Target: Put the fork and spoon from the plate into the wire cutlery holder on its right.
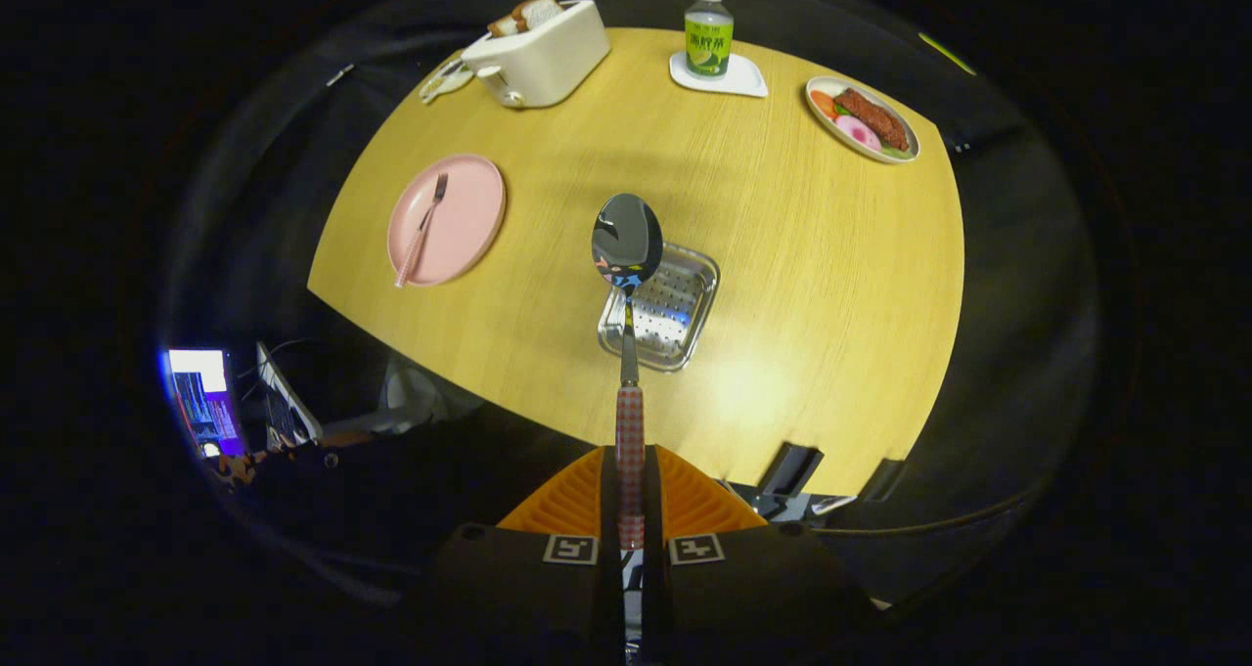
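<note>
A: Where was the spoon at that moment?

B: We had it in the gripper, the fingers closed on its checked handle, the bowl raised above the metal cutlery holder on the wooden table. The fork lay on the pink plate, well apart to the left.

A: So which step was it?

B: We judged we were carrying the spoon. Next we needed to lower it into the holder and open the fingers.
</note>
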`<action>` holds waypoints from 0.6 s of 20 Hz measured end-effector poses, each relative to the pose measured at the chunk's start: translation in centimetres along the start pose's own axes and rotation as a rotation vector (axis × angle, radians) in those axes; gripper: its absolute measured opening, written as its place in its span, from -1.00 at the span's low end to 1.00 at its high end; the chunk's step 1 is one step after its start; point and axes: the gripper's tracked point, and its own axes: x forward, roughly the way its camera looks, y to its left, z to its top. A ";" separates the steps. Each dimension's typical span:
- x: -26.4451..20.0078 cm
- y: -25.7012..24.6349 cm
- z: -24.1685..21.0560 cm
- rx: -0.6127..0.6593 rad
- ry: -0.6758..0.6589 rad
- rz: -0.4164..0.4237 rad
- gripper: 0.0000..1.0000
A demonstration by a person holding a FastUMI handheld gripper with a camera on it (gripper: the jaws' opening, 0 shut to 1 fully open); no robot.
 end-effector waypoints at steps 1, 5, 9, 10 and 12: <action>0.3 -0.4 -0.6 -0.008 0.050 -0.002 -0.77; 1.7 -1.4 -1.3 -0.003 0.205 -0.003 -0.77; 3.6 -2.4 -0.9 0.001 0.329 -0.015 -0.77; 4.0 -2.6 -0.6 0.008 0.353 -0.018 -0.77; 4.9 -2.6 0.2 0.017 0.389 -0.018 -0.77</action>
